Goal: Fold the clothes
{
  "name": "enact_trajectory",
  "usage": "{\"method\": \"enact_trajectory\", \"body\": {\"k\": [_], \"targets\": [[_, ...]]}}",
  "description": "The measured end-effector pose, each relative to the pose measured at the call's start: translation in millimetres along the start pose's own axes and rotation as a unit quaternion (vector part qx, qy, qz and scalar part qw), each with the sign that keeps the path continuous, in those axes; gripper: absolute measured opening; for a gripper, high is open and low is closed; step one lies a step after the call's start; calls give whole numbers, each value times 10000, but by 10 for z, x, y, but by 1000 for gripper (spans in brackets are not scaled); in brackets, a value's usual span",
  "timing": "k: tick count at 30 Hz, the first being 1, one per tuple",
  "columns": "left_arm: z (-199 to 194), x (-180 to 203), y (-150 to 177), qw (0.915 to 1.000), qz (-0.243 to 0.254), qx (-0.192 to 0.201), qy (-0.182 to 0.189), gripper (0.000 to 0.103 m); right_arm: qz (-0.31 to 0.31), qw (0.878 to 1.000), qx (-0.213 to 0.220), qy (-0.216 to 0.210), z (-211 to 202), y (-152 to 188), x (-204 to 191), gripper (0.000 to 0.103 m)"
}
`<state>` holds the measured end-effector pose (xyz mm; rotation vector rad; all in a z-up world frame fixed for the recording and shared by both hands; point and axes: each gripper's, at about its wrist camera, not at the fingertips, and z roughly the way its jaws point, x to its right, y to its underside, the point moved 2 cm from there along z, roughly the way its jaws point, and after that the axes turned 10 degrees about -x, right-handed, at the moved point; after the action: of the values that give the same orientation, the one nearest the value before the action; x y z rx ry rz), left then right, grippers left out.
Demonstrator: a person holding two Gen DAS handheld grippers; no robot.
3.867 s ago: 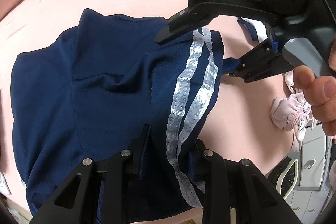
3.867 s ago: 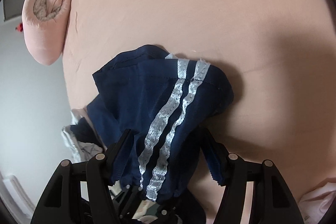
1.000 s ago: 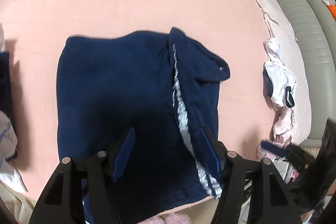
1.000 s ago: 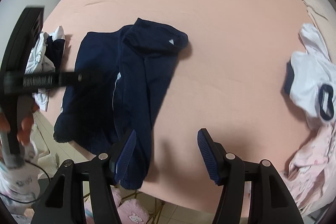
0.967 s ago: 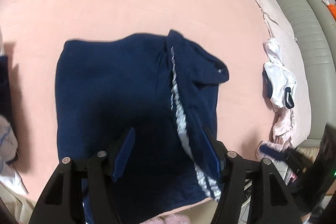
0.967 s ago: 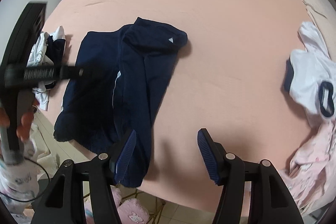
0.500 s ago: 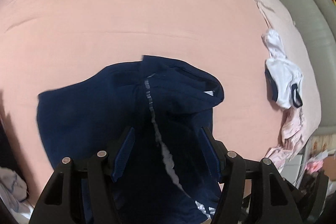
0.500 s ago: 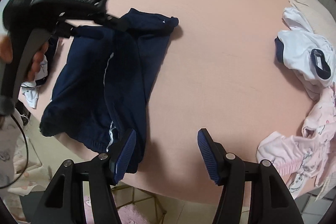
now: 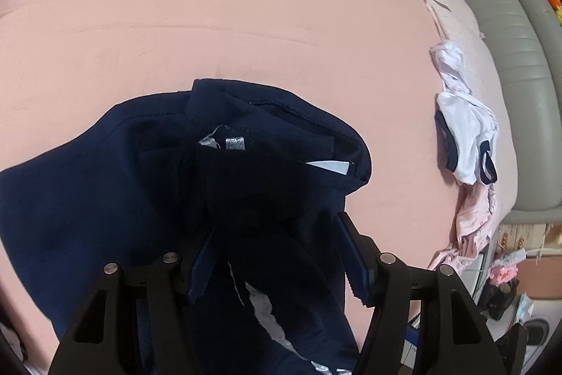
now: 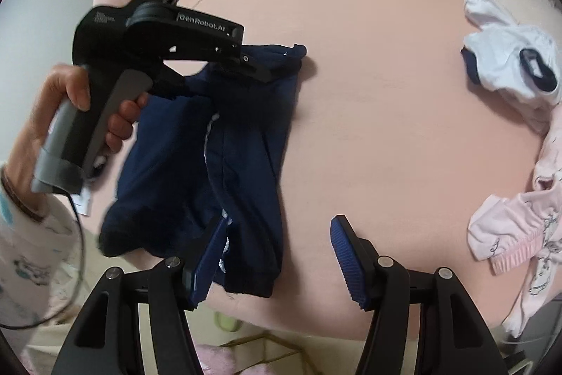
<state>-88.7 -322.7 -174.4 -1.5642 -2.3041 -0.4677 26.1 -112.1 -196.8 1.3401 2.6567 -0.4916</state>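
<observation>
Both sets of fingers (image 9: 346,248) are spread, my left gripper (image 9: 277,252) now low over the navy shorts (image 9: 105,199). White top (image 10: 509,65) and pink garment (image 10: 520,234) lie at right on the bed (image 10: 368,94).

Left tool (image 10: 270,72) over navy shorts (image 10: 224,157) (right tool (image 10: 275,255) spread)

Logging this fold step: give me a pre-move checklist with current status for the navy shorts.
1. Left gripper open over the navy blue shorts with silver side stripes: ok.
2. Left gripper holding fabric: not ok, nothing clamped.
3. Right gripper open and empty: ok.
4. Shorts lying flat: not ok, top edge is bunched with white label showing.
5. White garment with navy trim apart from shorts: ok.
6. Shorts fully on the pink bed sheet: cannot tell.
</observation>
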Motion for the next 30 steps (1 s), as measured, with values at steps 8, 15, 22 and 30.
{"method": "enact_trajectory", "body": {"k": [8,15,22,30], "targets": [[-5,-39,51,9998,208,42,5,61,-434,9979,94,472,182,70,-204,61],[-28,-48,128,9996,272,112,-18,59,-510,9974,21,500,264,95,-263,60],[-69,-133,197,9995,152,235,-155,31,-649,9959,57,627,256,133,-334,43],[-187,-273,284,9989,41,456,116,14,-828,9930,187,818,236,136,-380,15]]}}
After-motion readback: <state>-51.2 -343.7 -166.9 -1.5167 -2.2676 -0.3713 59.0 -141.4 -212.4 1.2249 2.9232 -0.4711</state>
